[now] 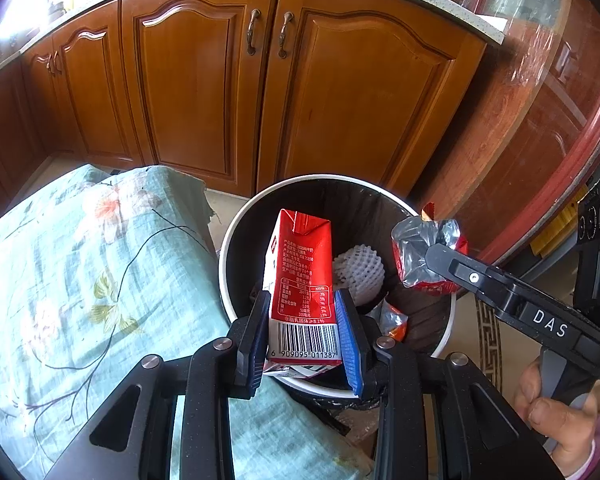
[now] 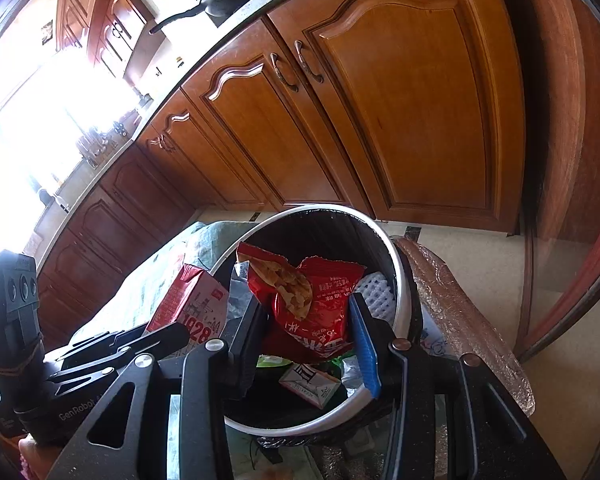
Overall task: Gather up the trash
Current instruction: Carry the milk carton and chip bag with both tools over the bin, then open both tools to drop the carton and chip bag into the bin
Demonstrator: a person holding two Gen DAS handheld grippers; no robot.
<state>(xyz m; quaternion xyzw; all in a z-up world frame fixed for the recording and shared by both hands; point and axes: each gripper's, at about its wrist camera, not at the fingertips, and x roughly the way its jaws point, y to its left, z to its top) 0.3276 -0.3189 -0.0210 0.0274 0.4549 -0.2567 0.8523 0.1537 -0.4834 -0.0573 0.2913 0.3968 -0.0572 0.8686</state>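
The left gripper [image 1: 302,334] is clamping its jaws on a red milk carton [image 1: 300,276], holding it upright over the open mouth of the trash bin [image 1: 236,240], apparently so that it will fall straight in when let go. To its right, the right gripper [image 2: 308,330] is pinching a torn red snack bag [image 2: 312,300] between its jaws, also above the bin, likely for the same drop. Inside the bin a white foam fruit net [image 1: 358,276] and some wrappers are already lying. The bin is standing on a pale floor [image 2: 460,240] beside a surface draped in a floral cloth [image 1: 80,280], with wooden kitchen cabinets [image 1: 204,92] running behind.
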